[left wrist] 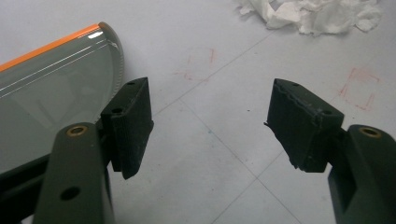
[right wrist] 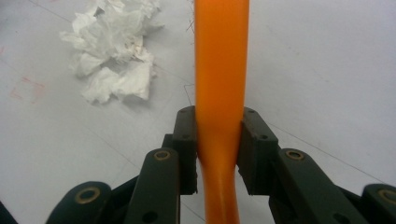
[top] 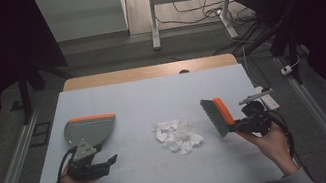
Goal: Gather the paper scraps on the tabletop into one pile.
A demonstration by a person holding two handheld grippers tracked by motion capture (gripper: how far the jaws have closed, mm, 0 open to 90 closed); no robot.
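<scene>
Clamped in my right gripper (right wrist: 218, 140) is the orange brush (top: 218, 116), right of the crumpled paper pile (top: 177, 137); my left gripper (left wrist: 210, 126) hangs spread beside the grey dustpan (top: 87, 129), far left

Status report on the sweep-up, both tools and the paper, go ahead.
Right tool shut on brush. Left tool open beside dustpan. Paper scraps piled between them, nothing in the way.
</scene>
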